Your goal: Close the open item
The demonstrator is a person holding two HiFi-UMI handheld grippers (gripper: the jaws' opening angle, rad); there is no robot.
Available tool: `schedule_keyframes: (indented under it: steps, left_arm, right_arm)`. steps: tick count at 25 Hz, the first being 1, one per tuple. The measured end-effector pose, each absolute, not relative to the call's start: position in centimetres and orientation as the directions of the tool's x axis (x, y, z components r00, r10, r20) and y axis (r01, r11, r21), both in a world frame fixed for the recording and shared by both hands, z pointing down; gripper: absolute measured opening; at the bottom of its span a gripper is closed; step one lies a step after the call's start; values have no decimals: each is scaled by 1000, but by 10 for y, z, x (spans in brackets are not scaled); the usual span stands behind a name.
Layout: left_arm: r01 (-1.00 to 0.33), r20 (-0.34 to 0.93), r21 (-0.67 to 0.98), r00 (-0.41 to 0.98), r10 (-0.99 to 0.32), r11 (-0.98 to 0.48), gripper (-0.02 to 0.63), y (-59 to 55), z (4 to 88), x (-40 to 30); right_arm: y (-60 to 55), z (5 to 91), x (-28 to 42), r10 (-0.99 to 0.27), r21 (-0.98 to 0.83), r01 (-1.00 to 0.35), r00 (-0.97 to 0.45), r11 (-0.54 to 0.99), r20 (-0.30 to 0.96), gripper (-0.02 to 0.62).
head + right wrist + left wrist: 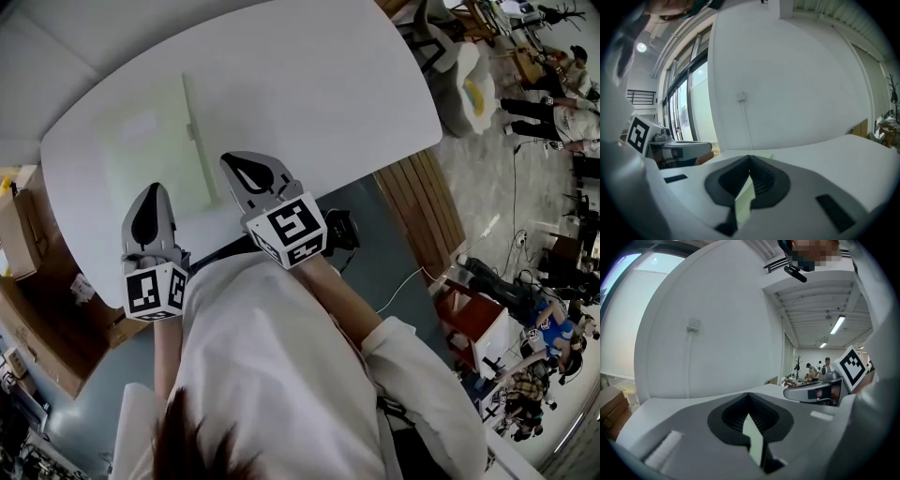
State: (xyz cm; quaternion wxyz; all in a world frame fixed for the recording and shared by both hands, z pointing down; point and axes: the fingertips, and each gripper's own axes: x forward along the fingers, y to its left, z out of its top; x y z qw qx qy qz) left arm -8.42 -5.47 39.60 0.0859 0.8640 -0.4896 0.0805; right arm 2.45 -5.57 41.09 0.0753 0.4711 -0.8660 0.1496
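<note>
1. On the white table, seen from the head view, a pale green folder lies flat, with a raised line running down its right side. The left gripper and the right gripper sit at the table's near edge, side by side but apart, both pointing toward the folder. The right gripper's tip overlaps the folder's near right corner, and the left gripper's tip is at the folder's near edge. Each pair of jaws comes to a closed point. Cardboard boxes stand on the floor to the left.
2. Along the left gripper view, the left gripper's jaws meet at their tips with nothing between them. Only a pale surface shows through the slot behind the tips. The right gripper's marker cube is off to the right.
3. Along the right gripper view, the right gripper's jaws are likewise pressed together and hold nothing. The green folder shows through the slot and just beyond the tips.
</note>
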Motion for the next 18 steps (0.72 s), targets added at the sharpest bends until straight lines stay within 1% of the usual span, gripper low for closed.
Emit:
schedule_keyframes:
  steps: [6, 10, 14, 18]
  left_arm:
    - [-866, 193, 46, 496, -846, -498, 8, -46, 379, -93]
    - [-885, 210, 111, 466, -859, -453, 8, -43, 375, -108]
    - [-874, 190, 119, 485, -853, -470, 8, -41, 358, -104]
    - [-873, 171, 144, 485, -858, -465, 8, -41, 349, -97]
  right_arm:
    - [-46, 402, 24, -797, -196, -838, -545, 509, 259, 4]
    - [-42, 399, 20, -787, -208, -837, -547, 506, 285, 4]
    - [-34, 396, 10, -770, -188, -831, -555, 523, 315, 5]
    - [-30, 393, 6, -772, -183, -832, -554, 523, 312, 5]
